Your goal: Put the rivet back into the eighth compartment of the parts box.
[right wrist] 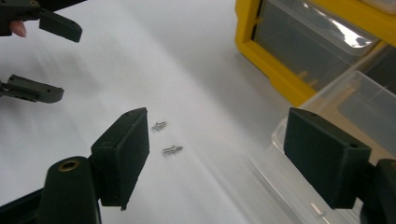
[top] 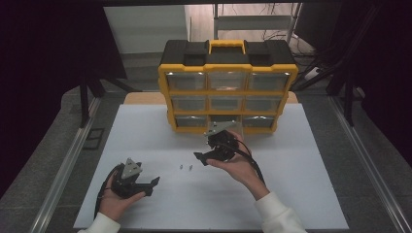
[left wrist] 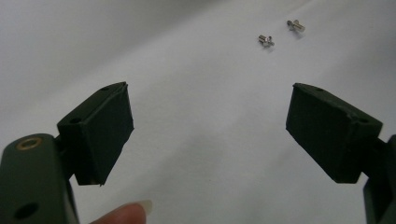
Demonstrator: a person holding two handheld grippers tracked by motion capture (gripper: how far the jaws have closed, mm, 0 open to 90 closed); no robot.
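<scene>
Around the two screws (top: pixel 185 167) the tabletop (top: pixel 160 141) lies bare on every side, with the organizer (top: pixel 227 87) and its pulled-out clear drawer (right wrist: pixel 327 140) blocking the far side beyond them, just past the right tongs (top: pixel 209 156).

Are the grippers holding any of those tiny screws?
No. Both the left gripper and right gripper are open and empty; the two screws lie on the table.

Two small silver screws (top: pixel 185 168) on table (top: pixel 291 194)

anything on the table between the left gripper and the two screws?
Nothing. In the left gripper view, only bare white table lies between the open left gripper and the two screws, which sit ahead of it.
</scene>
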